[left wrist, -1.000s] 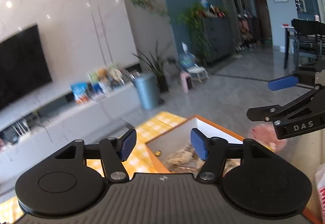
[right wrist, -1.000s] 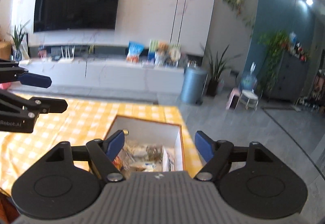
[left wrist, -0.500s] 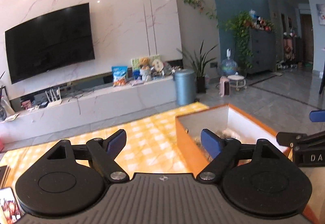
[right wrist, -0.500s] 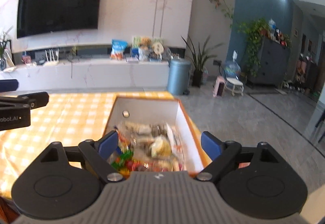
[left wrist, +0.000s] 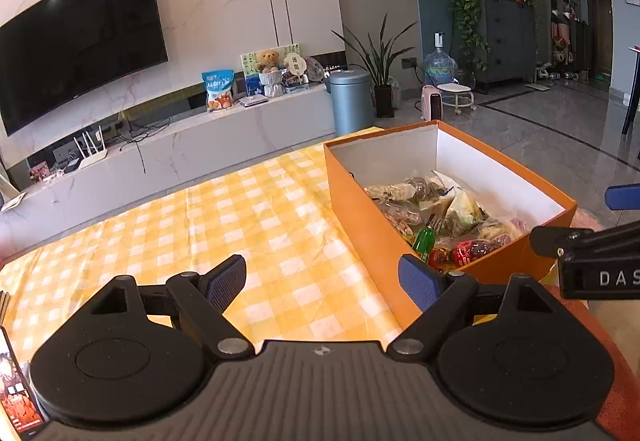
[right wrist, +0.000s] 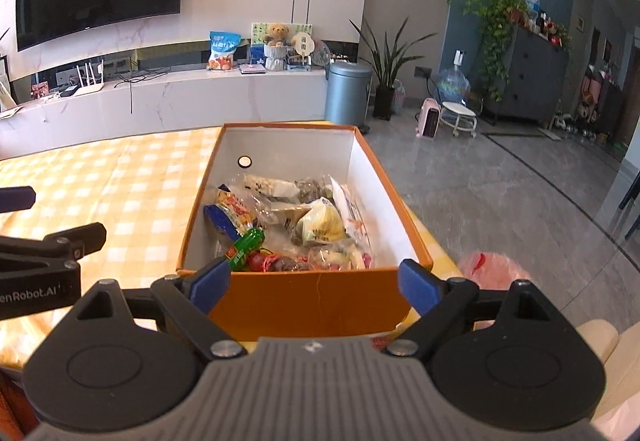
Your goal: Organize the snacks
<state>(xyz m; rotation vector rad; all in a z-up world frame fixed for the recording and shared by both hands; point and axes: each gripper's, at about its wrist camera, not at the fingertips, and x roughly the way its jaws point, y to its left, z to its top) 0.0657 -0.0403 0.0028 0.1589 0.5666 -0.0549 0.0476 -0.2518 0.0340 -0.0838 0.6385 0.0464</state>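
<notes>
An orange box (right wrist: 308, 301) with white inner walls stands on the yellow checked tablecloth (right wrist: 132, 185) and holds several wrapped snacks (right wrist: 320, 221), among them a green packet (right wrist: 244, 247). The box also shows in the left wrist view (left wrist: 360, 217), to the right. My right gripper (right wrist: 312, 283) is open and empty, just in front of the box's near wall. My left gripper (left wrist: 322, 281) is open and empty above the cloth, left of the box. The right gripper's finger shows at the left wrist view's right edge (left wrist: 592, 241).
The tablecloth (left wrist: 200, 225) stretches left of the box. A pink bag (right wrist: 496, 269) lies right of the box off the table edge. A picture card (left wrist: 16, 393) lies at the near left. A TV console (right wrist: 160, 97) and grey bin (right wrist: 346, 93) stand beyond.
Both grippers have drawn back and tilted down, so the box and snacks show more fully. The left gripper has swung left, away from the box. Both stay open.
</notes>
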